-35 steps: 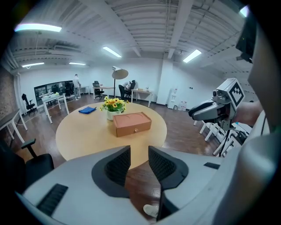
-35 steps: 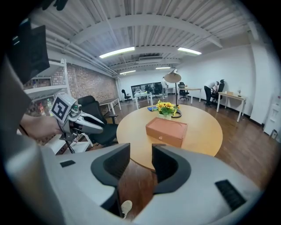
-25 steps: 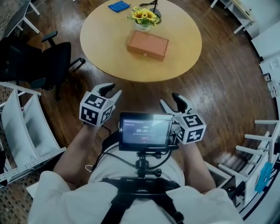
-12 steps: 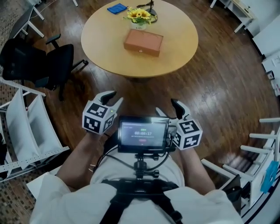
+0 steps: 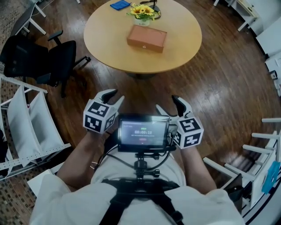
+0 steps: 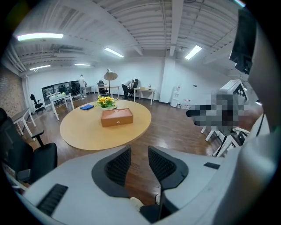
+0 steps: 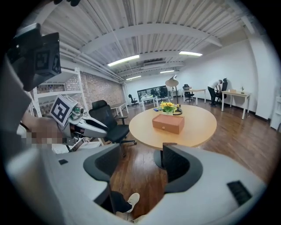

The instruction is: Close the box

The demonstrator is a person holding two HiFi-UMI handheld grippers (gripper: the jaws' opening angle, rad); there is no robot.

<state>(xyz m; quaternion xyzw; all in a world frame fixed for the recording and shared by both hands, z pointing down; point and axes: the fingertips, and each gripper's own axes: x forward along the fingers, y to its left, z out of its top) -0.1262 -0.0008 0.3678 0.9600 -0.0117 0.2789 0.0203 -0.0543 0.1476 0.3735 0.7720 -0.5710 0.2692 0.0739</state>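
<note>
At the left edge of the head view, a white rack [image 5: 26, 127] is standing on the wooden floor [image 5: 228, 88], and a black office chair [image 5: 41, 57] is standing just beside the left edge of the round table [image 5: 109, 48]. The left gripper [image 5: 115, 96] is hovering over the floor, well apart from the table; in the left gripper view [image 6: 139, 150] its jaws are standing partly apart, released, with only floor showing between them. On the table, a blue cloth [image 5: 119, 5] is lying at the far left edge, and a pot of flowers [image 5: 143, 9] is standing near the far edge. The box [image 5: 147, 38] is lying just in front of the flowers, near the middle of the table, with its lid appearing to sit down flat on its body; neither gripper is touching it. A small screen [image 5: 143, 133] is sitting on the chest mount between the two grippers. The right gripper [image 5: 167, 104] is hovering over the floor, level with the left one; in the right gripper view [image 7: 141, 149] its jaws have just been opening and are standing wide apart, gripping nothing.
</note>
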